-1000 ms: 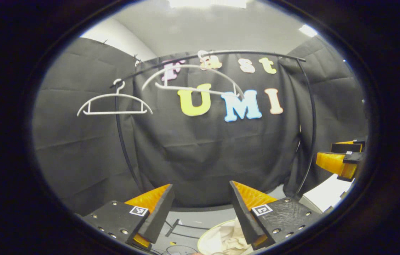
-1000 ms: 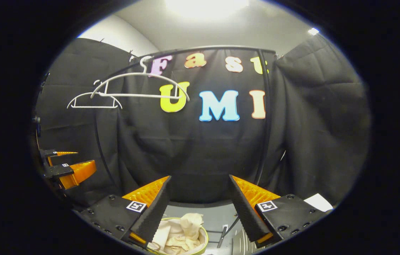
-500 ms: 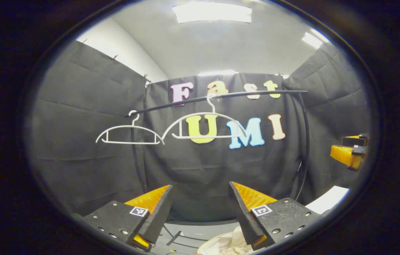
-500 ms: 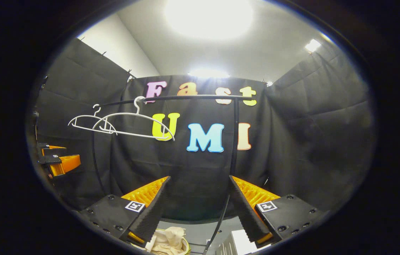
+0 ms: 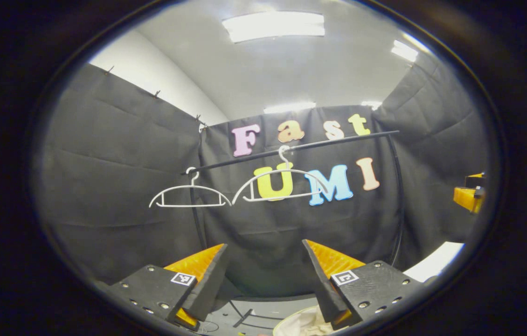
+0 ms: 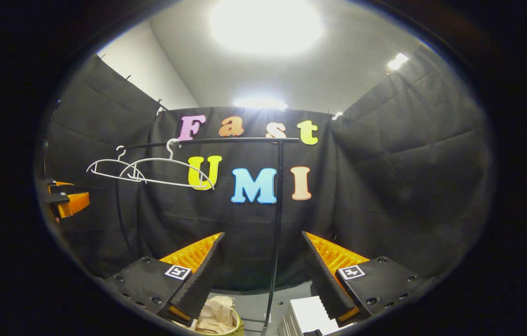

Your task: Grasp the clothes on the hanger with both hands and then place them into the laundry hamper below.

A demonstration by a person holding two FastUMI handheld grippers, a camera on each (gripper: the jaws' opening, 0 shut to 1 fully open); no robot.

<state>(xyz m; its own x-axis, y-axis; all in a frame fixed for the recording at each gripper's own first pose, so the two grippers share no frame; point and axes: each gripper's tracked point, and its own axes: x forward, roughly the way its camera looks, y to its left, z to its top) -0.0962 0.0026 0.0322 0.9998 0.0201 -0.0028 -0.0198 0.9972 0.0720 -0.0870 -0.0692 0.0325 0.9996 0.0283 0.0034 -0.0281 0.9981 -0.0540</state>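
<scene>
Both hangers (image 5: pixel 276 184) bare on the rail (image 5: pixel 291 149); clothes (image 6: pixel 214 315) in the hamper (image 6: pixel 233 326) below; left hand-held gripper (image 5: pixel 263 275) and right hand-held gripper (image 6: pixel 261 273) wide, empty; job looks finished; just withdraw.

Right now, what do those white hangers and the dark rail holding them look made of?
The hangers look like matte white plastic or coated wire: thin, even, no shine. The rail looks like thin black-painted metal tubing, smoothly bent into a post; I can't be certain.
</scene>
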